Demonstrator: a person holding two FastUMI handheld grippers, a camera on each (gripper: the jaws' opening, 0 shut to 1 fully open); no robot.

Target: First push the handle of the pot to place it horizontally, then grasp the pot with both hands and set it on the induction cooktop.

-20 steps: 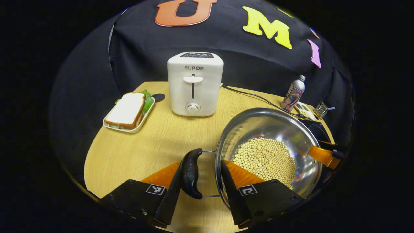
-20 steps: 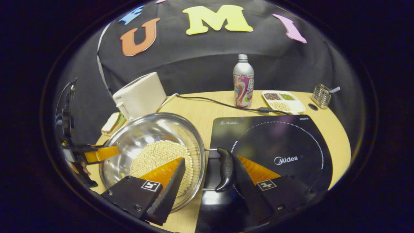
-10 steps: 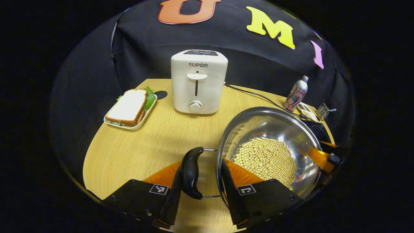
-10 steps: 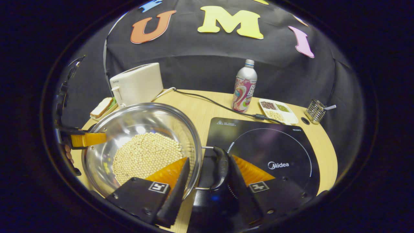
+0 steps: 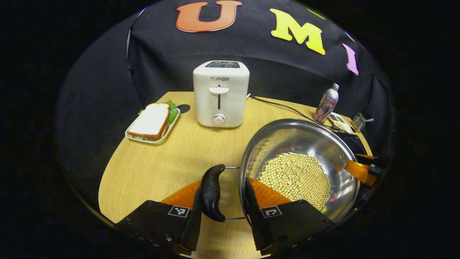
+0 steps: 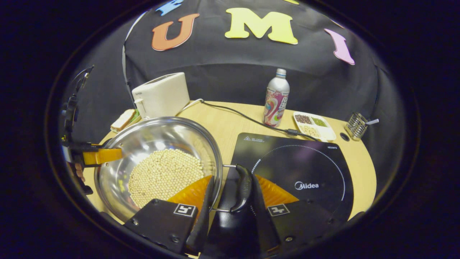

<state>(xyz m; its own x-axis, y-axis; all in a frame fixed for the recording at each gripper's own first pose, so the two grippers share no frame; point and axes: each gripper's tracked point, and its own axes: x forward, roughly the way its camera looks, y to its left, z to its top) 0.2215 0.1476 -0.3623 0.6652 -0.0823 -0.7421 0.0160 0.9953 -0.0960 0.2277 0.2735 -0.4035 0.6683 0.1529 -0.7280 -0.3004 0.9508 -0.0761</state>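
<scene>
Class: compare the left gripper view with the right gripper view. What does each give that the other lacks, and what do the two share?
Left gripper view: the toaster seen front-on with lever and dial, and the left hand-held gripper closed at one pot handle. Right gripper view: the induction cooktop with its ringed face, the sectioned tray with its fillings, and the right hand-held gripper at the opposite handle. Shared: the bean-filled pot, bottle and sandwich.
</scene>
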